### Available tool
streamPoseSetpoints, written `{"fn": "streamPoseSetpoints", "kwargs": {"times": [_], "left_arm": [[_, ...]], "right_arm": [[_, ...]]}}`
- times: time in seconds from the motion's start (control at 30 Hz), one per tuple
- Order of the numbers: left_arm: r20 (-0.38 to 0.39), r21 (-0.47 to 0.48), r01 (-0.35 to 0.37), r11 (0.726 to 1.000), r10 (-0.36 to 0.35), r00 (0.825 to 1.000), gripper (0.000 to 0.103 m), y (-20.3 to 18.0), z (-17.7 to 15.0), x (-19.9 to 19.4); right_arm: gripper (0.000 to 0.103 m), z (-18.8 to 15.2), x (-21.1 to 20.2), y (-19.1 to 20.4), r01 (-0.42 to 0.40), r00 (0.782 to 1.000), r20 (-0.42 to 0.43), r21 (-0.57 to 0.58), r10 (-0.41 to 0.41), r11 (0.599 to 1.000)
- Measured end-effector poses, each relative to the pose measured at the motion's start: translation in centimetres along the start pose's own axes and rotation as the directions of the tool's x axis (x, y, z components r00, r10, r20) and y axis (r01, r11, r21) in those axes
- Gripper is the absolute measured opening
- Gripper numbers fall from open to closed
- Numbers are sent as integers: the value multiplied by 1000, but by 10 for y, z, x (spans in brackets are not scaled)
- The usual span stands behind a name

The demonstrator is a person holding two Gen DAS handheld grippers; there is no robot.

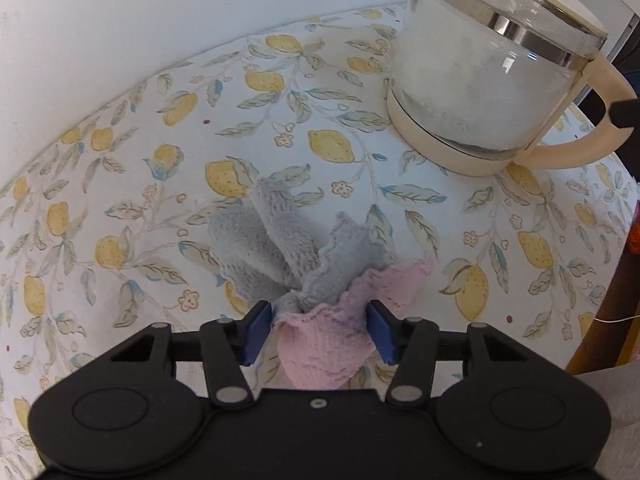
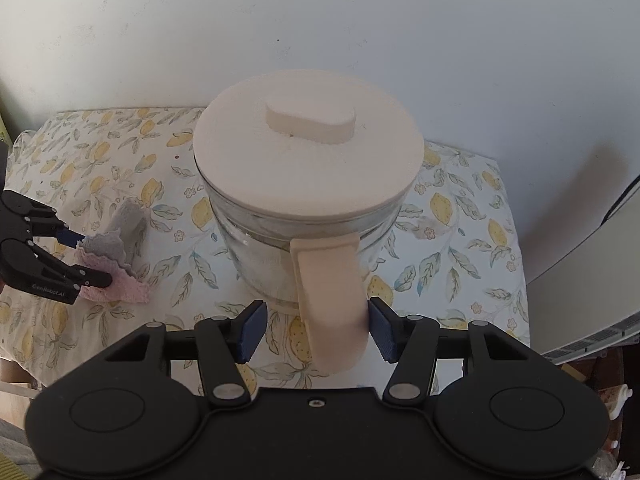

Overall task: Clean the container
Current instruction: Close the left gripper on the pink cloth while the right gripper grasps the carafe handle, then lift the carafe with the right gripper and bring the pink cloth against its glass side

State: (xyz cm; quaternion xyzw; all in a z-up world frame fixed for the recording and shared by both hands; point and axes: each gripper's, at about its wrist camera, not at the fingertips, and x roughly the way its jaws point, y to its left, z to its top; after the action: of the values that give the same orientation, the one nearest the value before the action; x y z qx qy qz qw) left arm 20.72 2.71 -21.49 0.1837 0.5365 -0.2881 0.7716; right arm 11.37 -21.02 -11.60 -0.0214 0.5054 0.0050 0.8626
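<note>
Presently, item by item, near to far.

Left gripper point(image 1: 320, 330): jaws bunched on the cloth point(image 1: 320, 320), pads pressing its pink folds from both sides. No earlier view is available to compare.

Cloth: pink half between the pads, grey half fanning forward onto the table point(image 1: 120, 168).

Right gripper point(image 2: 318, 330): jaws straddling the handle point(image 2: 332, 300); the right pad touches it, the left pad stands apart with a gap, so not a firm clamp.

Handle: cream strap, long axis running straight ahead from between the pads up to the jug's rim.

Jug point(image 2: 280, 248): glass, upright, directly ahead of the right gripper, lid point(image 2: 304, 160) on. From the left gripper it lies ahead and to the right, well apart.

Judgement: the right hand is nearer the jug and steadies it; the cloth must travel rightward and forward to reach the glass.
</note>
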Motion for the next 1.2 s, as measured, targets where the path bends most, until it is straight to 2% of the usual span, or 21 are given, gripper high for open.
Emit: {"fn": "streamPoseSetpoints", "kwargs": {"times": [0.3,0.43,0.57,0.63,0.7,0.97,1.2], "left_arm": [[-4,10,30,1000,-30,1000,37,5,-1,2],[-5,8,24,1000,-24,1000,33,7,-2,3],[-11,-9,11,1000,-11,1000,30,5,-3,2],[-14,-21,1,1000,-1,1000,30,3,-3,2],[-14,-43,-11,999,11,1000,29,2,-2,0],[5,-156,-22,988,23,1000,26,0,-4,-9],[29,-270,3,963,5,1000,26,1,-11,-15]], "right_arm": [[60,3,11,1,23,1000,-18,12,-22,1000],[56,3,16,2,32,999,-20,1,-32,999],[47,3,21,-5,21,1000,-21,2,-21,1000],[46,3,22,-8,9,1000,-21,3,-9,1000],[40,4,24,-10,1,1000,-20,-4,-1,1000],[37,7,28,-21,-75,997,-30,-47,73,996],[36,7,28,-19,-81,997,-26,-137,78,987]]}}
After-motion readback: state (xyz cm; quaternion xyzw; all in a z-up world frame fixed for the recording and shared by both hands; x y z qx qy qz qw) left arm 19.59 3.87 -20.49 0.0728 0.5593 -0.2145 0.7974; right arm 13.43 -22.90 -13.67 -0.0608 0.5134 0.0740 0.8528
